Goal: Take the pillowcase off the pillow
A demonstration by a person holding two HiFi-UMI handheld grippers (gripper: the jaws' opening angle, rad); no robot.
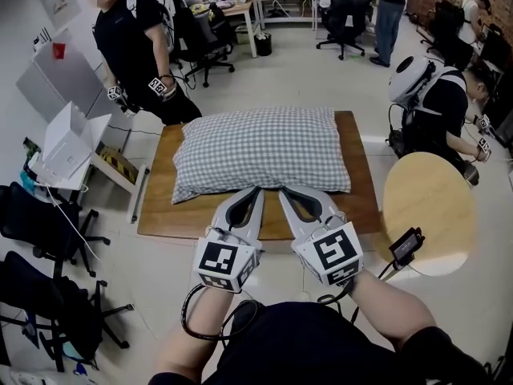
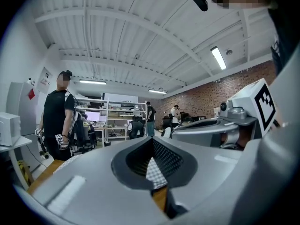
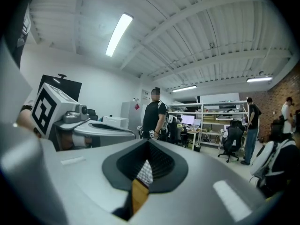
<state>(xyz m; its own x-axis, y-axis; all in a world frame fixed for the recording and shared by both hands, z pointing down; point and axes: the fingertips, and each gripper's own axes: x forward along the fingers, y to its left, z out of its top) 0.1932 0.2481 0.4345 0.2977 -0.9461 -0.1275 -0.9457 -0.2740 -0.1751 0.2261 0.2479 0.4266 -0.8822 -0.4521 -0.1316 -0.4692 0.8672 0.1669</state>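
Lying lengthwise across the wooden board [image 1: 362,203] on the floor, the pillow [image 1: 240,139] is fully enclosed in the checked pillowcase [image 1: 288,163], with no part of the cover pulled off. The board extends past the pillow on all four sides, and the widest bare strip runs along the near edge. The left gripper [image 1: 258,189] and the right gripper [image 1: 281,189] are held side by side, close together and nearly parallel, both pointing at the middle of the pillow's near long edge. In the head view the tips of both grippers reach that edge; whether they touch the fabric cannot be determined. In the left gripper view the jaws are closed together at the tip, and only a patch of checked fabric with a strip of wood below it shows through the opening behind them. The right gripper view gives the same reading: jaws closed tip to tip, checked fabric and wood visible through the opening, and no cloth visibly pinched between the pads. A round pale table [image 1: 429,207] stands just to the right of the board, with a small black device [image 1: 405,246] at its near rim. A standing person in black [image 1: 132,38] is beyond the far left corner of the board, and a crouching person with a white backpack [image 1: 437,103] is beyond the far right corner. A white box [image 1: 68,139] rests on a low surface to the left
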